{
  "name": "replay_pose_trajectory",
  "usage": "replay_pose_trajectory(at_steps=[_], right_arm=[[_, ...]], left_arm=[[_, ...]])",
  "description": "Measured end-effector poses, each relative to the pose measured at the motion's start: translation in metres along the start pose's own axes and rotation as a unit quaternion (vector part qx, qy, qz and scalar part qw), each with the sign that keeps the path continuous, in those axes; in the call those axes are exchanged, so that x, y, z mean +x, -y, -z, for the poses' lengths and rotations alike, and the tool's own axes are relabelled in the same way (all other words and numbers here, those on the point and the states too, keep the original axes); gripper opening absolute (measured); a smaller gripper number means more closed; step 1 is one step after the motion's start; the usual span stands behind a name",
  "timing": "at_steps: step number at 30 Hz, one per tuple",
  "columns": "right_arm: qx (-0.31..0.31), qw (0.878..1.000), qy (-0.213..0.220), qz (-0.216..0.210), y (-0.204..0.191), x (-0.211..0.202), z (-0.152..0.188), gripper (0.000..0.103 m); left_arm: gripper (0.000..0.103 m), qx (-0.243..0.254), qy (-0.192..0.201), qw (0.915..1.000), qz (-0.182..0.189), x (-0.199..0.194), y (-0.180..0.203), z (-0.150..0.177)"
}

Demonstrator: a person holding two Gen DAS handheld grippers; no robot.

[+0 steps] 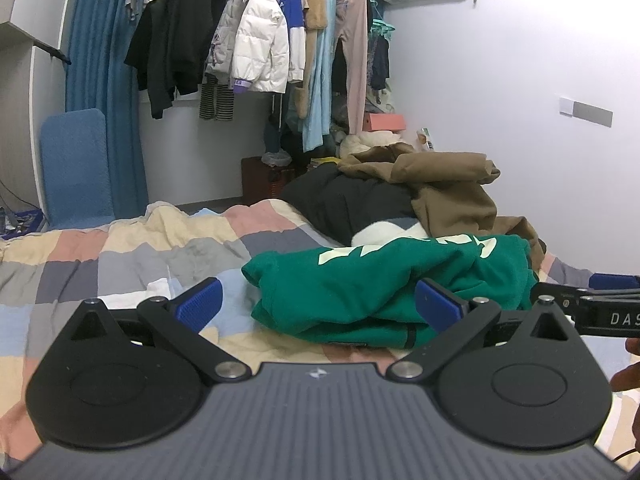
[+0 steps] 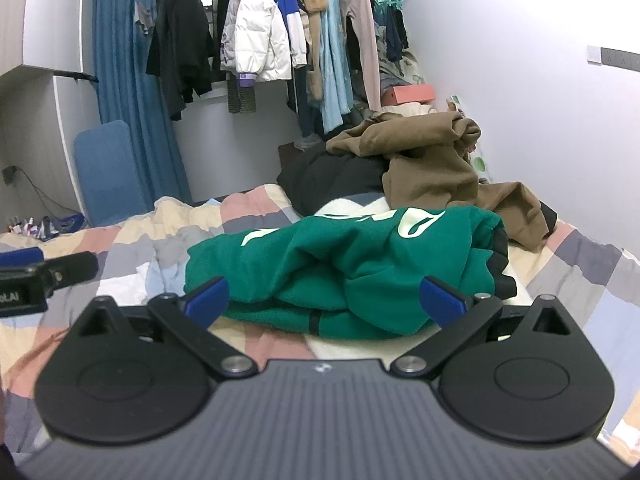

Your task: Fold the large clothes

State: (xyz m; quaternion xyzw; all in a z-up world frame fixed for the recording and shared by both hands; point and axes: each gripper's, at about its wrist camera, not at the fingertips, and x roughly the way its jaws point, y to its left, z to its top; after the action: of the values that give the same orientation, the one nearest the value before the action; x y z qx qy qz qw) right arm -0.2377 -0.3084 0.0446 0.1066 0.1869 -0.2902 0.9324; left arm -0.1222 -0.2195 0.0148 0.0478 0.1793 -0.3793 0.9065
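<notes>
A green sweatshirt (image 1: pixel 380 280) with pale lettering lies folded in a bundle on the patchwork bed cover (image 1: pixel 120 248); it also shows in the right wrist view (image 2: pixel 360 264). My left gripper (image 1: pixel 318 304) is open and empty, its blue pads just short of the bundle's near edge. My right gripper (image 2: pixel 324 300) is open and empty, its pads level with the bundle's near edge on either side. The right gripper's arm shows at the left wrist view's right edge (image 1: pixel 600 308); the left gripper shows at the right wrist view's left edge (image 2: pixel 36 276).
A brown garment (image 1: pixel 452 184) and a black one (image 1: pixel 344 200) lie heaped behind the green sweatshirt by the white wall. A rack of hanging clothes (image 1: pixel 260 40) and a blue curtain (image 1: pixel 104 80) stand beyond the bed's far end. A blue chair (image 1: pixel 76 168) stands at left.
</notes>
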Motion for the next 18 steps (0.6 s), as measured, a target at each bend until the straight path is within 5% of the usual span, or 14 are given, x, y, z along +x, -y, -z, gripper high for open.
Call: replay_pose_trajectory(at_steps=[18], right_arm=[[-0.004, 1.000, -0.001, -0.005, -0.0046, -0.0045, -0.0028, 0.103]], left_arm=[[0.103, 0.004, 0.009, 1.0000, 0.000, -0.0087, -0.0008, 0.0011]])
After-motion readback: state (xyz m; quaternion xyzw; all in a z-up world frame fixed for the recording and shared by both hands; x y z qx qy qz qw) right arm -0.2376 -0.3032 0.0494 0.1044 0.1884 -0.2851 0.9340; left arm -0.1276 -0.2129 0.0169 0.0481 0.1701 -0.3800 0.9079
